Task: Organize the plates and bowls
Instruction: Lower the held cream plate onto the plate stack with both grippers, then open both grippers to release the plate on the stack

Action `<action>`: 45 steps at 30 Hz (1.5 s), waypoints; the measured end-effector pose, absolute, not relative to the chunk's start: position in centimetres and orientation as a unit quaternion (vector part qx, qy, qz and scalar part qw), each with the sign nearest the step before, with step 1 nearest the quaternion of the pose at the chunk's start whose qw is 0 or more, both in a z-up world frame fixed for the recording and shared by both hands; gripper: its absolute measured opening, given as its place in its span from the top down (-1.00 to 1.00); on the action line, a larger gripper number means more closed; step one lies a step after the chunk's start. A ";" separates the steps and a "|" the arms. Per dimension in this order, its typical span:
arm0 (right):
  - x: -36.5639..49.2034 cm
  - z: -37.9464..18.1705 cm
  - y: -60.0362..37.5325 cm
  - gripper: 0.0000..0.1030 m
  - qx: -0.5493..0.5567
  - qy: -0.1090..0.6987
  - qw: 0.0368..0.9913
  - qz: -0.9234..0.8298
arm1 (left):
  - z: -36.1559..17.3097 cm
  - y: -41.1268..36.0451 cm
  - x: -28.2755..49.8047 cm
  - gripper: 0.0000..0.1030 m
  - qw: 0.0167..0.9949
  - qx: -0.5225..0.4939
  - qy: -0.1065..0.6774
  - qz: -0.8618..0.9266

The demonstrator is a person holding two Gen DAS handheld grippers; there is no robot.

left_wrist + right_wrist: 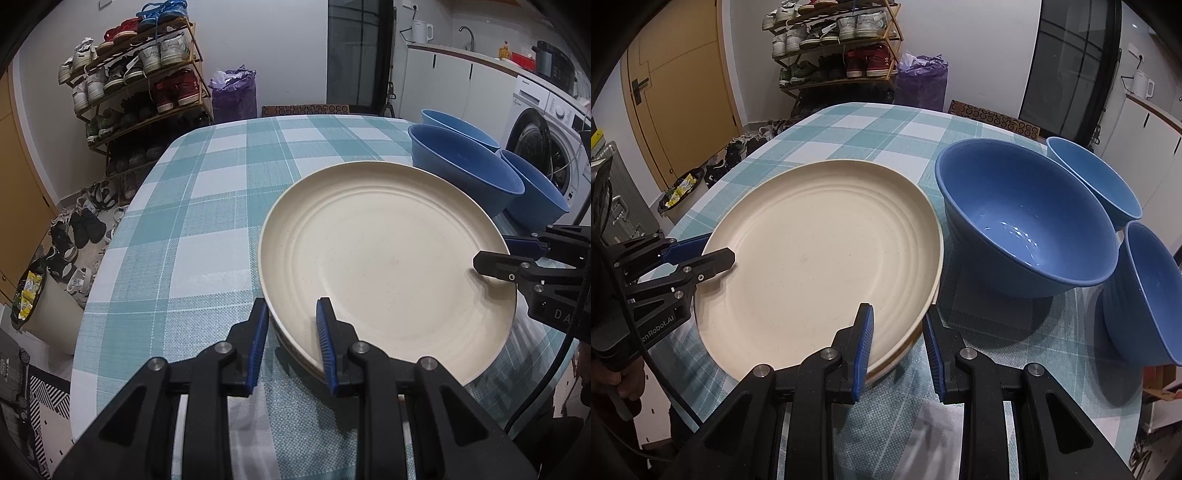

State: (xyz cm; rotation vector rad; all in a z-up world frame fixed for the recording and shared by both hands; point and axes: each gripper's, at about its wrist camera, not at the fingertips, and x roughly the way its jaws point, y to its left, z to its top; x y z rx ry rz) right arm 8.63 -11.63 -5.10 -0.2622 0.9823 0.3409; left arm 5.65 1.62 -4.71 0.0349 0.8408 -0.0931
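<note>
Straddling the near rim of the cream plate [388, 266], the left gripper [291, 343] clamped that rim, one blue pad above the plate and one outside it. The right gripper [897, 350] gripped the opposite rim the same way, its inner finger lying over the plate. The plate sat on a second plate [905, 354] on the checked tablecloth [192, 206]. Three blue bowls [1027, 218] stood just beyond the right fingers.
</note>
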 end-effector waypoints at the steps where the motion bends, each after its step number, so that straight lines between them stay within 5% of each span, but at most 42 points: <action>1: 8.6 -5.1 -11.7 0.46 -0.126 0.468 0.859 0.163 | -4.7 1.6 5.7 0.53 0.912 0.018 0.408 -0.045; 27: 8.4 -5.6 -11.0 0.46 -0.154 0.467 0.858 0.149 | -5.4 1.2 5.5 0.49 0.908 0.035 0.415 -0.037; 33: 8.2 -5.9 -11.0 0.24 -0.160 0.470 0.854 0.154 | -5.5 0.9 5.4 0.38 0.908 0.043 0.415 -0.041; 45: 8.3 -6.7 -11.1 0.20 -0.165 0.472 0.852 0.158 | -5.6 1.0 5.7 0.28 0.906 0.038 0.419 -0.046</action>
